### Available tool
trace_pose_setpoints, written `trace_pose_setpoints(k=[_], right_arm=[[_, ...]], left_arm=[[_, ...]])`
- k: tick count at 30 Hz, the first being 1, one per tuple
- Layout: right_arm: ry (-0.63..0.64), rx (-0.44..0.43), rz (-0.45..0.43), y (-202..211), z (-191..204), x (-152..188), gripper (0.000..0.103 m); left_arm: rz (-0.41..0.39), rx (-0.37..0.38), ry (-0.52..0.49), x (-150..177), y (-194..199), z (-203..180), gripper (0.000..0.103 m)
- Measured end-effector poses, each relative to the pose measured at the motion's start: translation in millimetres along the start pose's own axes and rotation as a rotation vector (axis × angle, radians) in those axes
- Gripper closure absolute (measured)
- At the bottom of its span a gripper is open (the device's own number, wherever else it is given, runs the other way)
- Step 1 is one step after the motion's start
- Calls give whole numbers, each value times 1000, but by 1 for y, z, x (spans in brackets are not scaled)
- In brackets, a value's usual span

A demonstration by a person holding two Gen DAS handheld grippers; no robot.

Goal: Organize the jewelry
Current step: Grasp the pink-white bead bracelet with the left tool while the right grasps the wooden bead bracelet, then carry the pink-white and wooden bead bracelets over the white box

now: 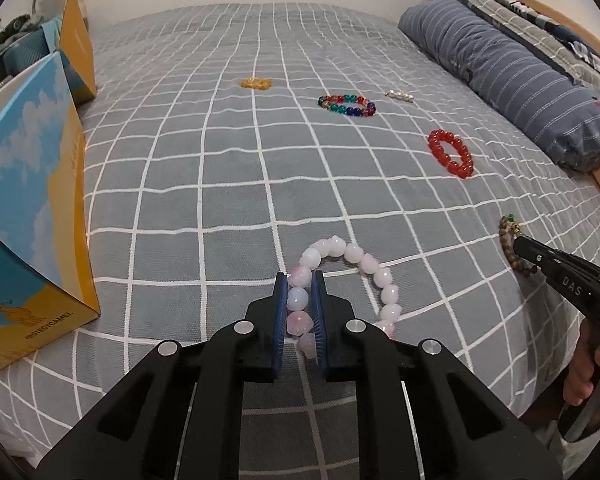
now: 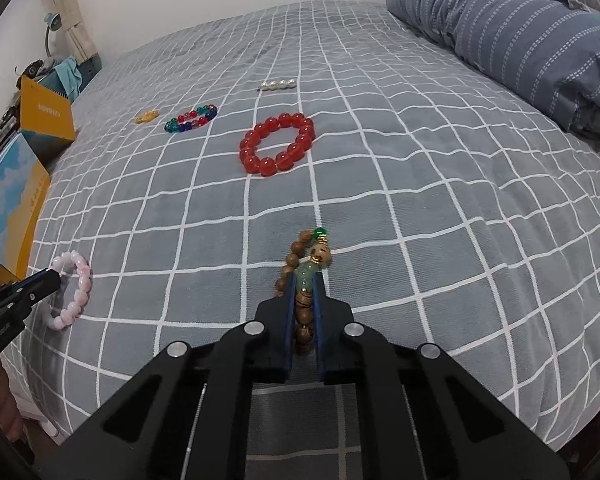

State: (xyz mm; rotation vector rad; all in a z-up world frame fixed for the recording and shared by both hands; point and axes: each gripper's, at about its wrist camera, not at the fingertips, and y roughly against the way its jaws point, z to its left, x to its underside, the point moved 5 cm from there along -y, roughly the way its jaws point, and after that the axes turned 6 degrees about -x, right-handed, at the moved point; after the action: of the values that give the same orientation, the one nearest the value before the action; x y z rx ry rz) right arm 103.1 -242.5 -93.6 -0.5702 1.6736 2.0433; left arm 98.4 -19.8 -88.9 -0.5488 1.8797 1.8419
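A pink bead bracelet (image 1: pixel 364 264) lies on the grey checked bedspread (image 1: pixel 220 184), and my left gripper (image 1: pixel 300 280) is shut on its near beads. My right gripper (image 2: pixel 304 280) is shut on a brown wooden bead bracelet (image 2: pixel 300 256) with green beads. The right wrist view also shows the pink bracelet (image 2: pixel 78 292) and the left gripper's fingers (image 2: pixel 40 286) at the left edge. In the left wrist view the brown bracelet (image 1: pixel 508 232) and the right gripper's fingers (image 1: pixel 540 256) sit at the right edge. A red bracelet (image 2: pixel 278 144), a multicoloured one (image 2: pixel 190 119), a yellow one (image 2: pixel 146 116) and a white pearl piece (image 2: pixel 277 85) lie further off.
A blue and yellow box (image 1: pixel 28 200) stands open at the left edge of the bed, a second yellow box (image 1: pixel 76 40) behind it. A folded blue striped quilt (image 1: pixel 512 76) lies along the right side. A person's hand (image 1: pixel 592 372) holds the right gripper.
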Motion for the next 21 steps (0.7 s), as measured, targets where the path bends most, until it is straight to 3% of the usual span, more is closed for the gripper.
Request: trace_pose_setpoints(k=[21], right_arm=[[19, -5, -45, 21, 9, -17, 96]], left_arm=[[-40, 51, -9, -19, 34, -3, 91]])
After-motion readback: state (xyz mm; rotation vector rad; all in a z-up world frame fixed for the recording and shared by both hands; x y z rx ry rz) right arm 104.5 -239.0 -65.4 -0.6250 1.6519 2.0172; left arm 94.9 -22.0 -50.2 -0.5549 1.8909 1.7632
